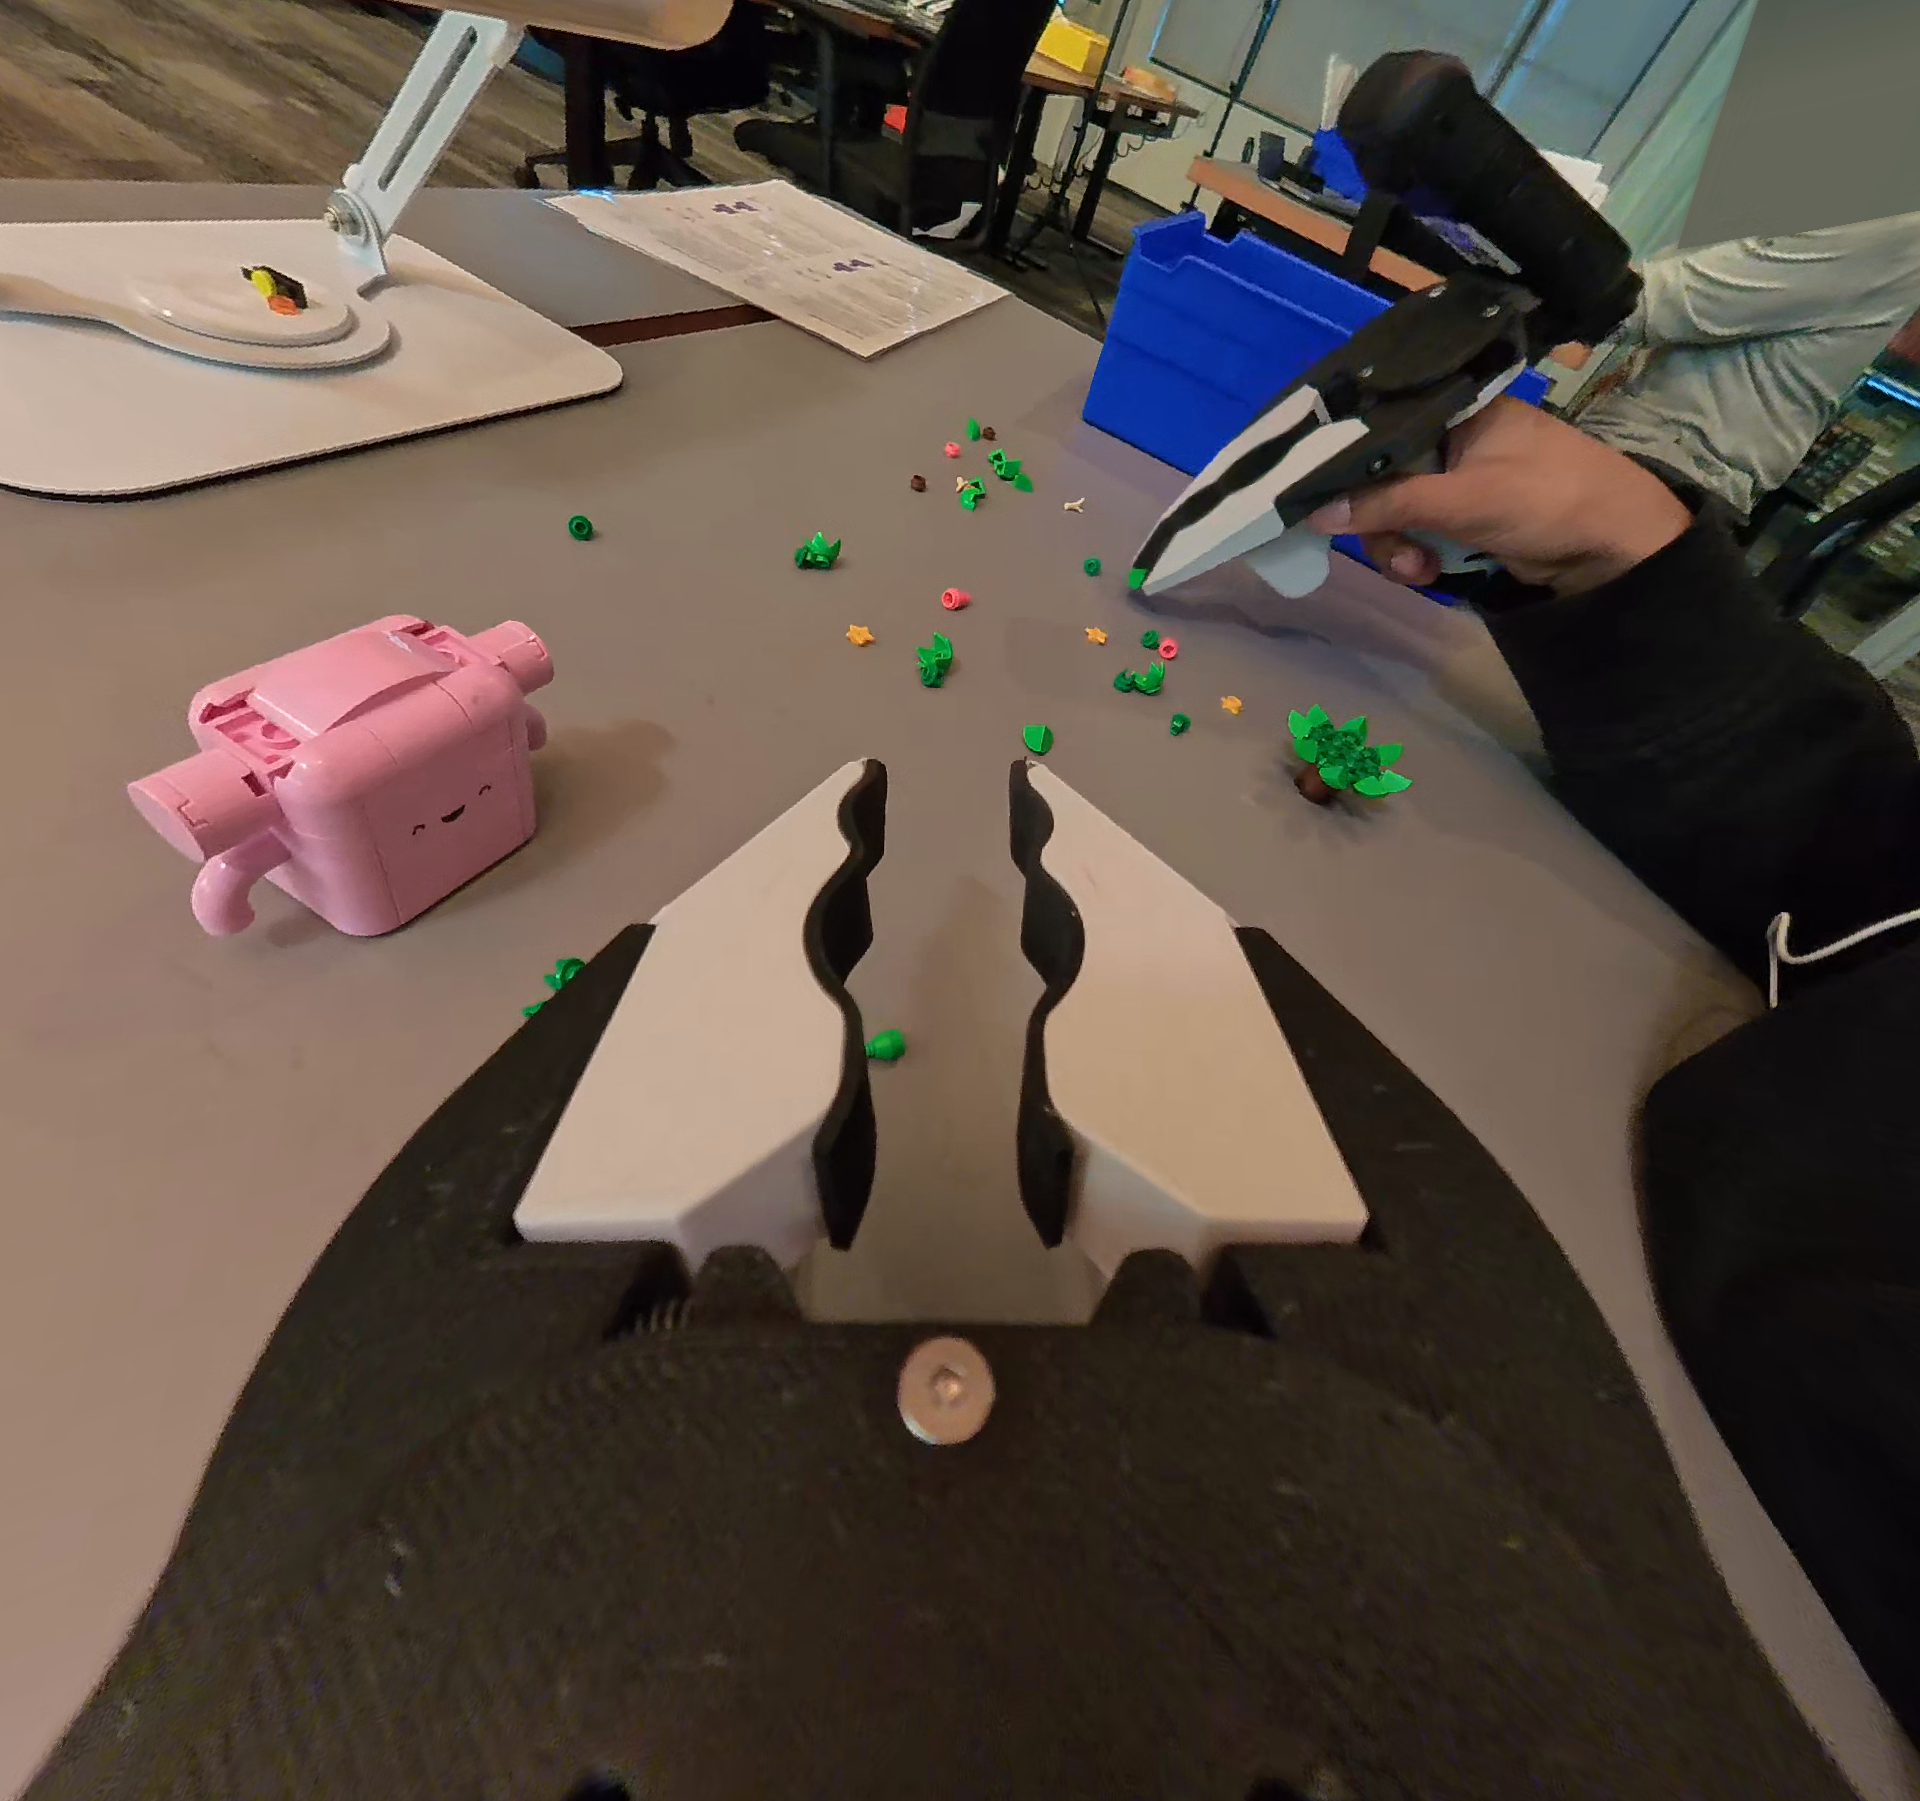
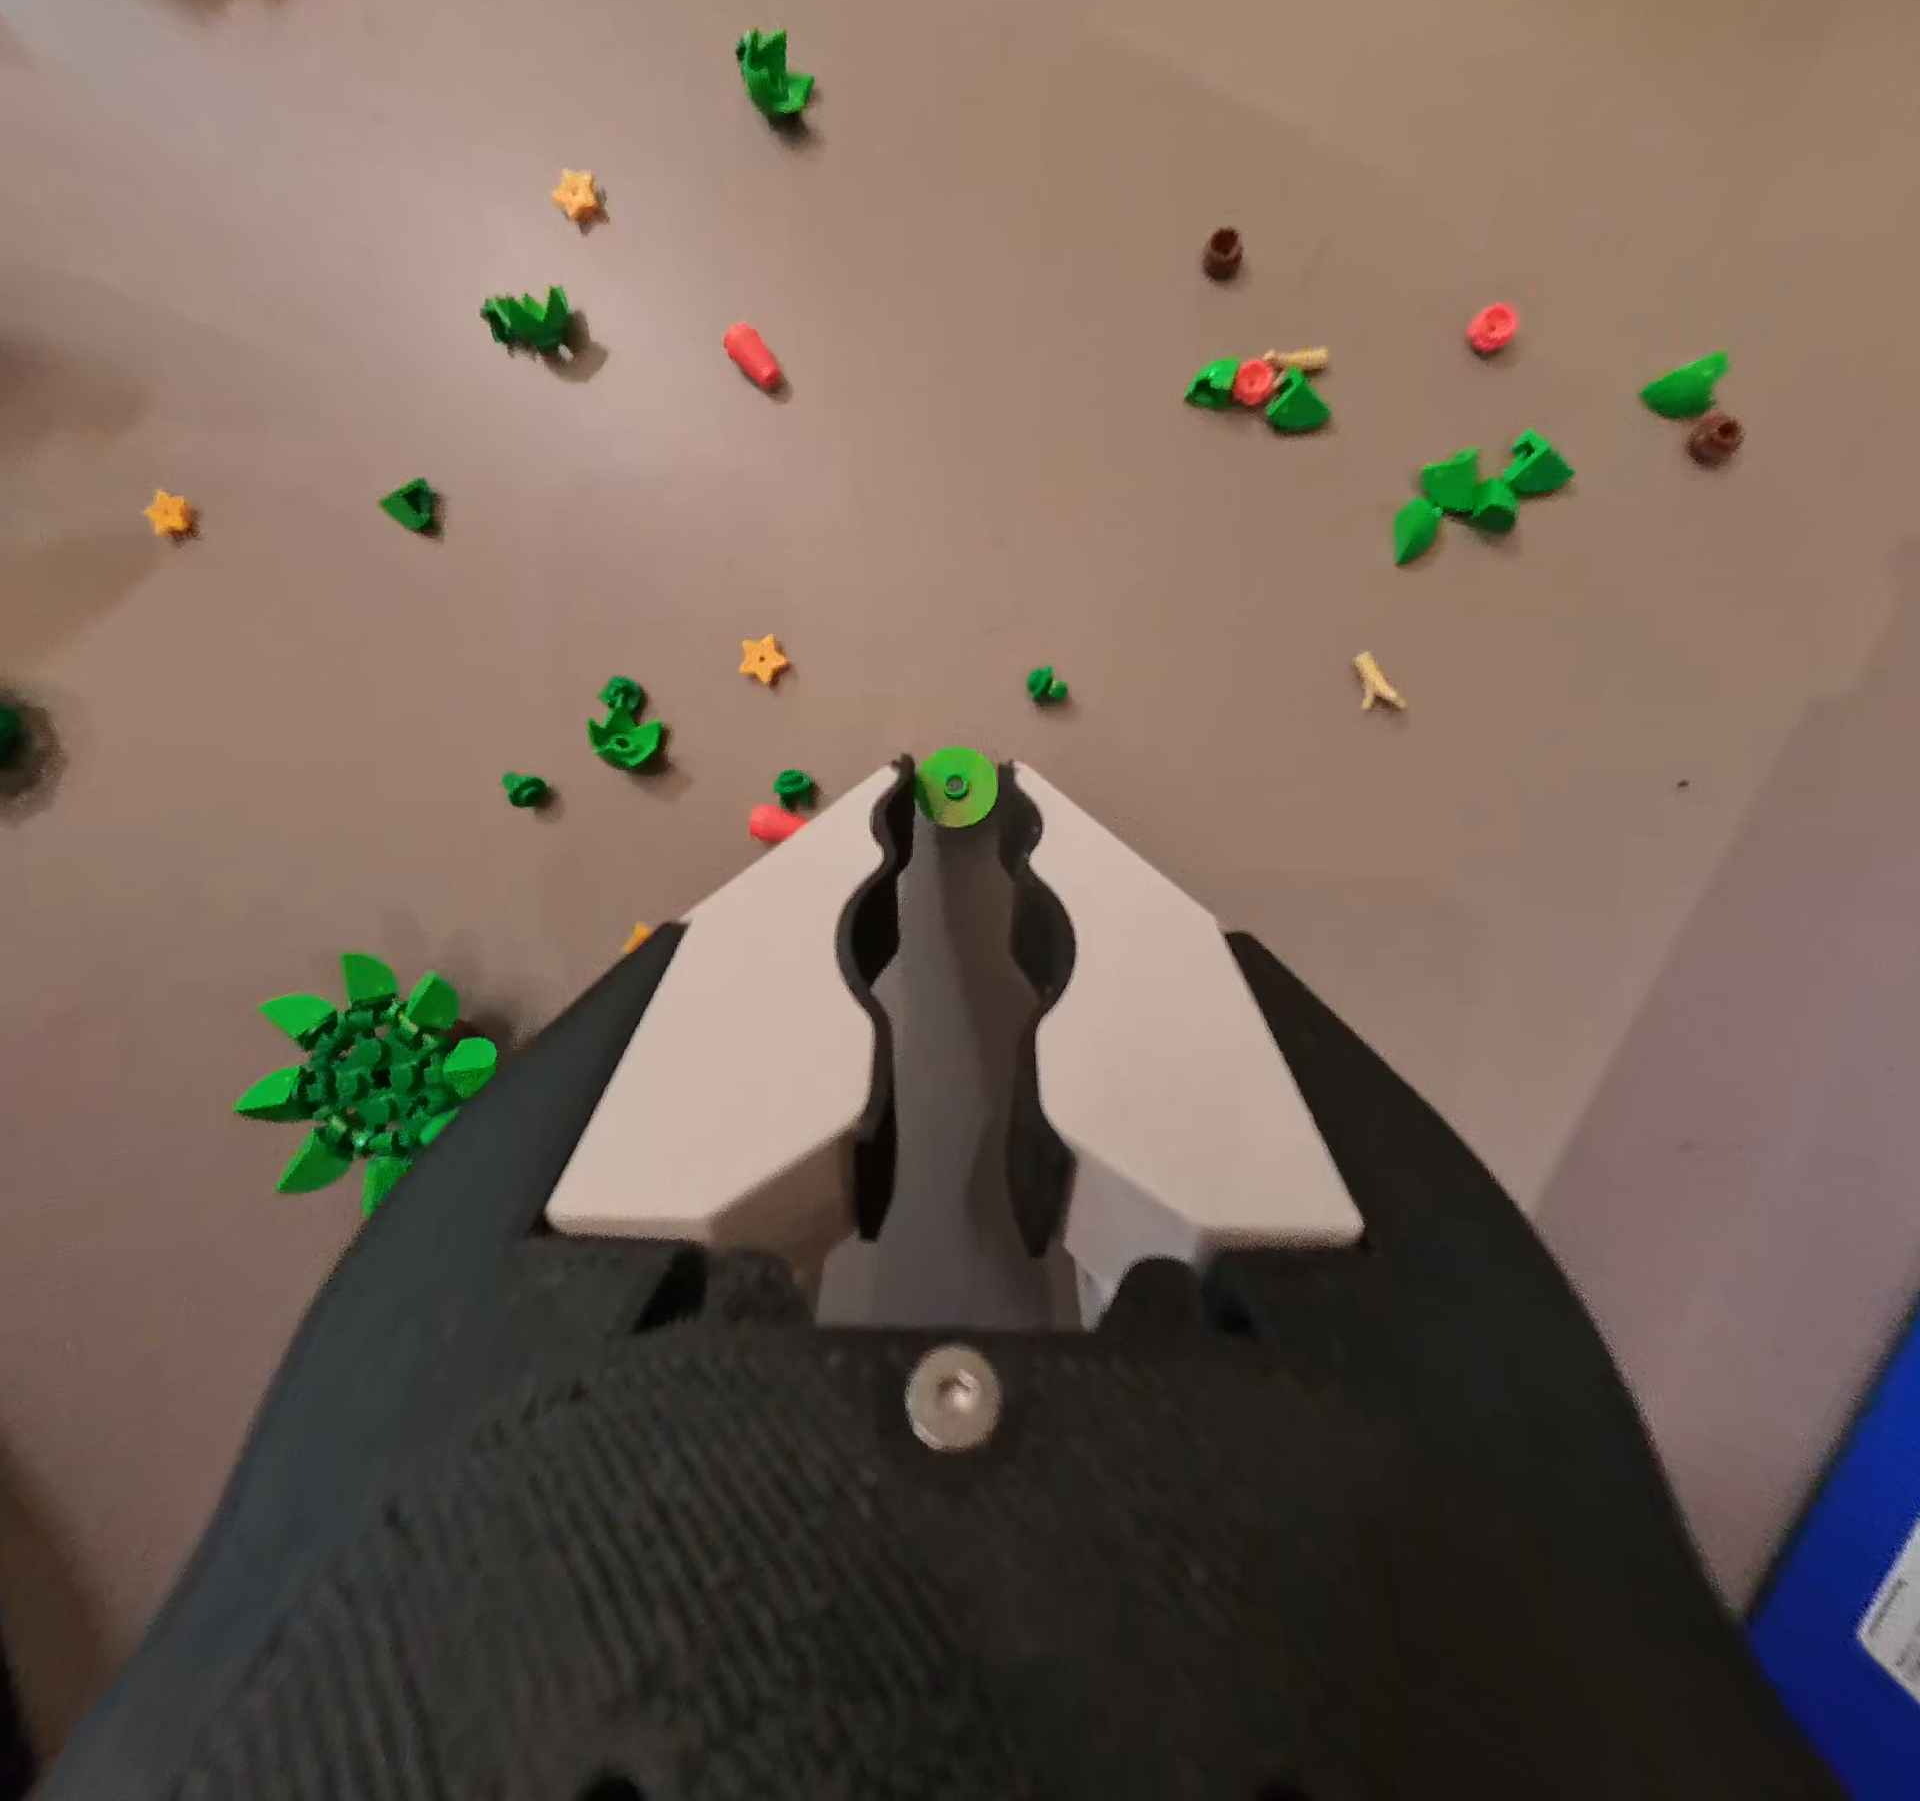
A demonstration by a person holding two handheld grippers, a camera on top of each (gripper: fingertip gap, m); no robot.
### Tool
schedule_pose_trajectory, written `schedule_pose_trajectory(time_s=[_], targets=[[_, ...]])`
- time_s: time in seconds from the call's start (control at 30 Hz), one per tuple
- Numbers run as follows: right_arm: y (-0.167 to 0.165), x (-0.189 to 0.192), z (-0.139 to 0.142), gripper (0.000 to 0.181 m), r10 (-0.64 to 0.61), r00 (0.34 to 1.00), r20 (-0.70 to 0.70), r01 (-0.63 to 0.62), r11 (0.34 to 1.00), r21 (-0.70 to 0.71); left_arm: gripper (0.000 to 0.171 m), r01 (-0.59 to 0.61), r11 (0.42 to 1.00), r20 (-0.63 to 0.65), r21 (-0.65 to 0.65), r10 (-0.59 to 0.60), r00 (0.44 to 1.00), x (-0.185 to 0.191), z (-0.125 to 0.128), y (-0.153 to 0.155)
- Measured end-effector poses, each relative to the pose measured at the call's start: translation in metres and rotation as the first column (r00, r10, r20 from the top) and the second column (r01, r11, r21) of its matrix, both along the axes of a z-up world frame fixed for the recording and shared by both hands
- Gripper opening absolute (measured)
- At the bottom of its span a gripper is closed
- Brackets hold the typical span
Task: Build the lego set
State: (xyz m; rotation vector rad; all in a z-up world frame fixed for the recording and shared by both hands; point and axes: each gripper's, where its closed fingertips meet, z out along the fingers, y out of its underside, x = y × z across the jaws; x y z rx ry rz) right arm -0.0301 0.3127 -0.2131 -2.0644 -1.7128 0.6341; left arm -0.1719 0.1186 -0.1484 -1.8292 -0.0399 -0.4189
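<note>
Lego round green piece (image 2: pixel 956 788) sits pinched in right gripper (image 2: pixel 954 775) (left gripper (image 1: pixel 948 766) parted).

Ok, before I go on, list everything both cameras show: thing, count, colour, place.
pink cube: one, pink with a smiling face, table left
leaf rosette: one, green on a brown stem, table right
loose bits: many, green, orange, red, brown, tan, scattered mid-table
round piece: one, green, between the right fingers
lamp base: one, white, far left
sheet: one, white, printed, far edge
bin: one, blue, far right
table: one, grey
left gripper: open, empty, above the table
right gripper: shut on the round piece
hand: one, holding the right gripper
</note>
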Motion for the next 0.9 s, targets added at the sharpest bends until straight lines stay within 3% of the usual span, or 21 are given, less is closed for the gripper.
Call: schedule_pose_trajectory(time_s=[0.17,0.9], targets=[[-0.0018,0.01,-0.008,0.014,0.004,0.999,0.052,-0.003,1.0,-0.013,0.018,-0.003,1.0,0.017,-0.001,0.003,1.0,-0.0016,-0.0001,0.0002],[-0.0032,0.0082,-0.0082,0.014,0.027,0.998,0.05,-0.028,0.999,0.016,0.02,0.001,1.0,0.033,-0.012,-0.001,0.999,-0.002,-0.0017,0.0005]])
